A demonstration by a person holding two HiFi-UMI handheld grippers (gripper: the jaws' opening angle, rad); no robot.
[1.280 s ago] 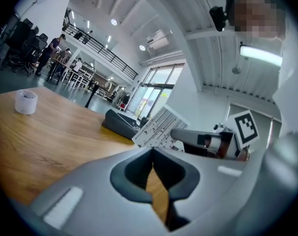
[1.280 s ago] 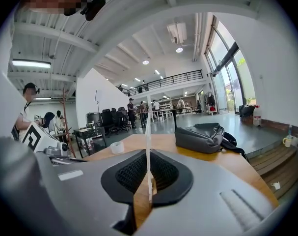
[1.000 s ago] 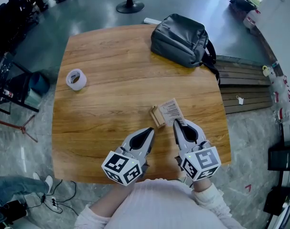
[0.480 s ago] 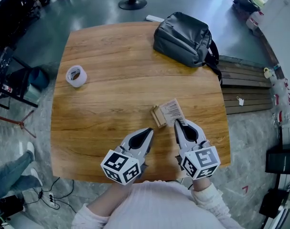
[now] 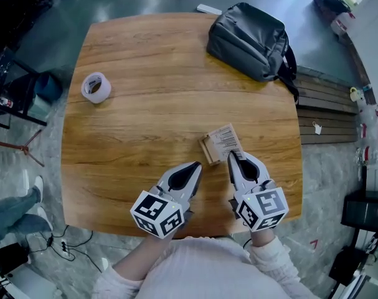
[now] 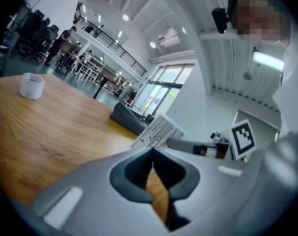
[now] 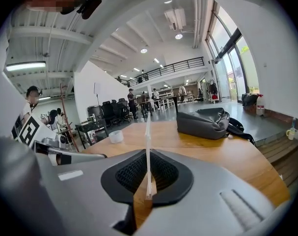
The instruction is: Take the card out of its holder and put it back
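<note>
A white printed card [image 5: 225, 139] is pinched by its near edge in my right gripper [image 5: 231, 156], which is shut on it. In the right gripper view the card [image 7: 148, 141] stands edge-on between the pads. A small wooden holder [image 5: 207, 149] sits on the table just left of the card; whether the card touches it I cannot tell. My left gripper [image 5: 197, 166] rests left of the holder, shut with nothing in it. In the left gripper view its jaws [image 6: 152, 152] meet at the tips, and the card [image 6: 158, 130] shows beyond them.
A grey backpack [image 5: 254, 31] lies at the far right of the round-cornered wooden table [image 5: 145, 123]. A roll of tape [image 5: 96, 86] stands at the far left. Wooden planks [image 5: 326, 114] lie on the floor to the right.
The head camera has shifted a little, so the table sits higher in the frame. Both grippers and the card keep nearly the same places beside the holder.
</note>
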